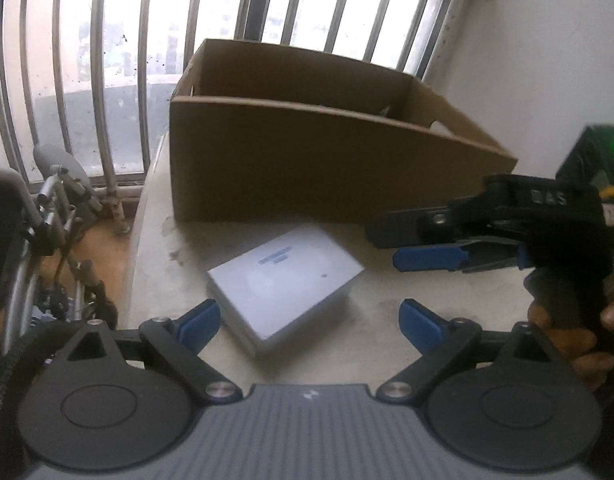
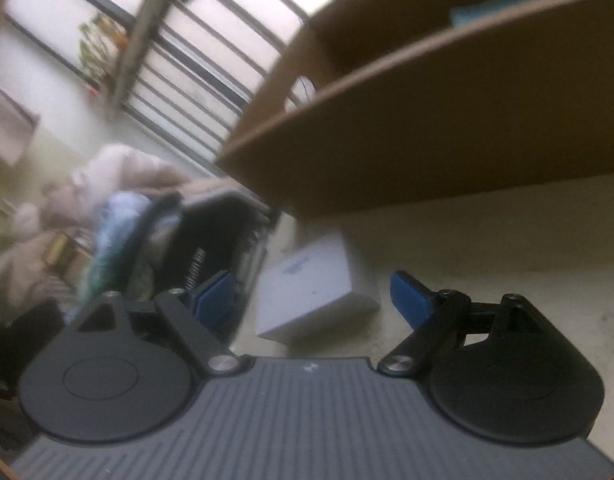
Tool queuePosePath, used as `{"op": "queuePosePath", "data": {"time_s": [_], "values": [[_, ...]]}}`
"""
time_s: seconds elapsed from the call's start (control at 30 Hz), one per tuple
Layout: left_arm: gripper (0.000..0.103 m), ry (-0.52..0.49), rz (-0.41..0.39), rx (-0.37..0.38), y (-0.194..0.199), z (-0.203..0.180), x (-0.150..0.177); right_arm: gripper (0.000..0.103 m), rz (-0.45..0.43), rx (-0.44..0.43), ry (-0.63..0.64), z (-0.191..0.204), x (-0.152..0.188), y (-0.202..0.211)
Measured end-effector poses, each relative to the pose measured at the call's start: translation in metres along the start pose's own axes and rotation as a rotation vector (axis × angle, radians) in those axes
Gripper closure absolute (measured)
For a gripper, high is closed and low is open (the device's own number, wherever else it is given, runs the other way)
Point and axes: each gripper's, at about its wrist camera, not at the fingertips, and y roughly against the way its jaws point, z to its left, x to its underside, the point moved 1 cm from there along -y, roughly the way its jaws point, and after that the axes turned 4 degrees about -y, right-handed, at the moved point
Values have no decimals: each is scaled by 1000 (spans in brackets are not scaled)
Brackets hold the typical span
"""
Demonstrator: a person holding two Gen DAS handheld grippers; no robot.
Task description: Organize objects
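A flat white box (image 1: 285,284) with a small printed label lies on the pale table (image 1: 387,360), just in front of an open cardboard box (image 1: 307,160). My left gripper (image 1: 311,314) is open, its blue fingertips (image 1: 203,318) on either side of the white box's near corner without touching it. My right gripper (image 1: 411,246) comes in from the right, held by a hand (image 1: 567,336), open and beside the box. In the right wrist view the right gripper (image 2: 311,292) is open, with the white box (image 2: 311,284) just ahead between its fingers and the cardboard box (image 2: 427,128) beyond.
A barred window (image 1: 107,60) runs behind the table. A metal folding frame (image 1: 55,216) stands off the table's left edge. A white wall (image 1: 547,60) rises at the right. A teal item (image 2: 487,4) lies inside the cardboard box. Blurred clutter (image 2: 107,220) sits left of the table.
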Motion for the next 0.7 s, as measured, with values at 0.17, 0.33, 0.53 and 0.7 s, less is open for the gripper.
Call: {"op": "queuePosePath", "data": {"time_s": [0.17, 0.33, 0.53, 0.7], "values": [[6, 24, 29, 25, -9, 5, -1, 18, 53, 49, 29, 6, -1, -27], [6, 35, 40, 49, -20, 8, 4, 15, 91, 65, 44, 8, -3, -44], [6, 31, 50, 82, -19, 6, 9, 14, 124, 66, 55, 11, -1, -58], [6, 28, 45, 95, -19, 8, 11, 12, 153, 58, 56, 16, -1, -63]]}}
